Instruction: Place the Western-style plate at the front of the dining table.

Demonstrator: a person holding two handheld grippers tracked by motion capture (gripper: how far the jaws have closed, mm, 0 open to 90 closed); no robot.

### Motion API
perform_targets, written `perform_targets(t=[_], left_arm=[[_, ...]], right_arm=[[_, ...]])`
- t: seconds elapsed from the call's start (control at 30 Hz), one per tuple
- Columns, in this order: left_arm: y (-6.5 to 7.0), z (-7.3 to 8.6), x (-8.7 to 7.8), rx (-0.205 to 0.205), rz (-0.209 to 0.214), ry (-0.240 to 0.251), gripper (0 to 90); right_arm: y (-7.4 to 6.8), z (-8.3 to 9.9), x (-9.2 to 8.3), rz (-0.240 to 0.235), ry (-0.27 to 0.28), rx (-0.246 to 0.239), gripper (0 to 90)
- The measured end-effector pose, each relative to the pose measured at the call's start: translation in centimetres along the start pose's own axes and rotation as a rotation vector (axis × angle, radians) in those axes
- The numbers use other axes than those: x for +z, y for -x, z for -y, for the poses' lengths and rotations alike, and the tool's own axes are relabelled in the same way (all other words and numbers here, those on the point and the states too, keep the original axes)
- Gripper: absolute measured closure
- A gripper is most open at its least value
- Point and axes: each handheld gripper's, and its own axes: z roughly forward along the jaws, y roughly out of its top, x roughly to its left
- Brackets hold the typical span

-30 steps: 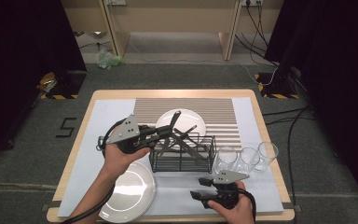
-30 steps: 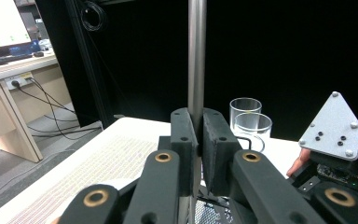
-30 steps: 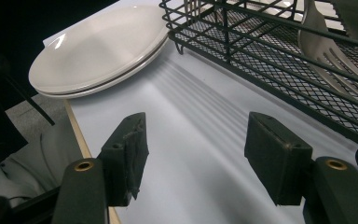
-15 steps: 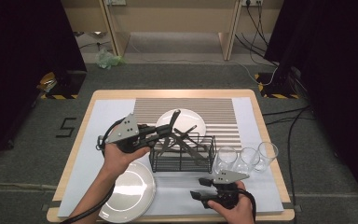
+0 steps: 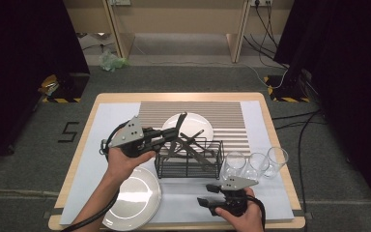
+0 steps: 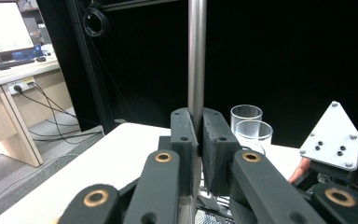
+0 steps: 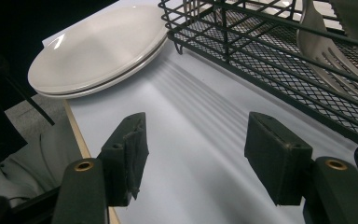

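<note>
The fingers [image 6: 185,135] of the left gripper [image 6: 196,140] are clamped on a steel utensil handle [image 6: 196,56], held upright above the wire basket [image 5: 189,164]; the right gripper [image 7: 196,158] is held wide open over the white mat [image 7: 200,140].

utensil handle [image 6: 196,56]: polished metal | basket [image 5: 189,159]: black wire | plates [image 7: 98,46]: glossy, probably ceramic

Three clear glasses [image 5: 256,163] in row, right of wire rack, touching one another. White plate [image 5: 198,126] on striped mat [image 5: 232,116] behind rack. Stack of plates [image 5: 133,198] at near-left table edge, on pale sheet [image 5: 96,159]. Green bag [image 5: 112,62] on floor beyond table. Monitor [image 6: 4,28] on desk in left gripper view.
</note>
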Motion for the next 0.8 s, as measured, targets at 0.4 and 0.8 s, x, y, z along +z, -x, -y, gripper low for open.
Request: perform_targets(t=[0.4, 0.8], left_arm=[[-0.1, -0.5, -0.1, 0.002, -0.001, 0.012, 83.5], [-0.1, -1.1, -0.5, -0.001, 0.002, 0.032, 83.5]], right_arm=[[0.1, 0.0, 0.0, 0.002, 0.004, -0.005, 39.4], [0.0, 0.0, 0.1, 0.0, 0.001, 0.0, 39.4]])
